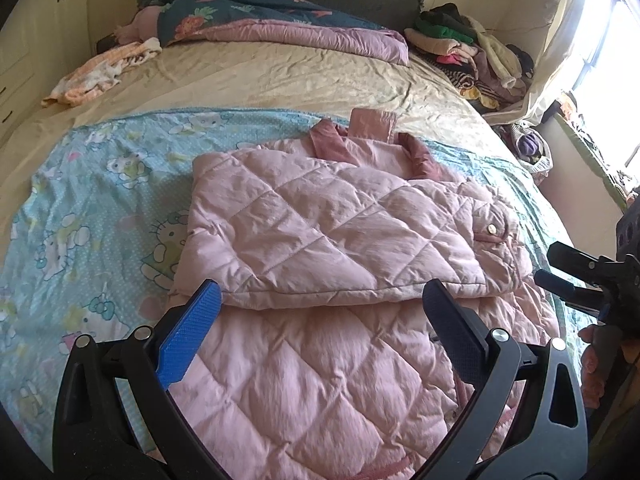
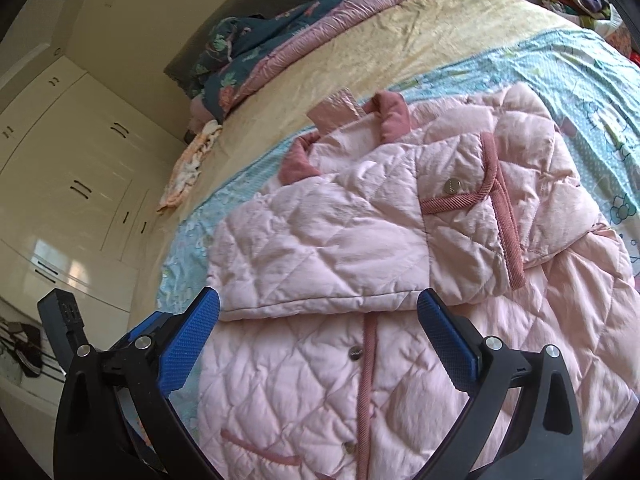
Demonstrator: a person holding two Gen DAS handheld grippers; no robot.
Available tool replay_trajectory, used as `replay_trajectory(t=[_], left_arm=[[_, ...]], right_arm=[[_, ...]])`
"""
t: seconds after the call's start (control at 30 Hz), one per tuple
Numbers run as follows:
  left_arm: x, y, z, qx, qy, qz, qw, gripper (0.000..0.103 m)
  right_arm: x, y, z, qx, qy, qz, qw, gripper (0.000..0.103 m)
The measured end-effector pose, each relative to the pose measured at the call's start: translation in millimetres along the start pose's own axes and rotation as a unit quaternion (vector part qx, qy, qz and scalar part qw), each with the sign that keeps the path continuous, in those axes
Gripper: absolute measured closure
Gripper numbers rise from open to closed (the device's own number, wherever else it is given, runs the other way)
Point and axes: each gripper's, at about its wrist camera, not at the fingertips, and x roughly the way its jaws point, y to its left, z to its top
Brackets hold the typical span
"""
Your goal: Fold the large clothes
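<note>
- now, the left gripper (image 1: 320, 308) has its fingers spread wide with nothing between them, hanging just above the near edge of the folded-over part of the coat (image 1: 332, 232).
- likewise the right gripper (image 2: 318, 318) stands with fingers spread as wide as they go, pinching nothing; the coat (image 2: 360, 240) shows through the gap below.
- the coat is a pink quilted one, lying on a blue cartoon sheet (image 1: 92, 200) at the near end of the bed (image 1: 280, 76); its upper part, sleeves and collar (image 2: 390, 114) are laid over the chest, and the lower half runs flat toward the cameras.
- by the look of it the coat is puffy, soft and light for its bulk; the shell seems smooth, so a shallow pinch could slip.
- it would likely spring open again, so folds want pressing down.
- best hold, i judge: the hem corners at the near end, one per gripper, biting deep through all layers, or the corded trim (image 2: 508, 216), which looks grippier.
- containers: none in clear view; far right on the bed a loose clothes pile (image 1: 468, 48) simply lies in a heap.
</note>
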Motion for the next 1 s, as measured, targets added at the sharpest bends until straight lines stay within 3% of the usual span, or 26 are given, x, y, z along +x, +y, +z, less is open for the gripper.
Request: replay_trajectory(t=[0.67,1.0], left_arm=[[-60.7,-13.6,-26.5,0.022,-0.045,0.001,0.9987,0.008],[-78.7,-19.8,-57.8,0.034,-0.058,-0.005,0.9978,0.008]], right_arm=[[-79.7,51.5,-37.5,-0.075,-0.031,0.046,0.996,0.004],[-105.2,65.1,-69.2,-0.11,-0.03,0.063,0.991,0.004]])
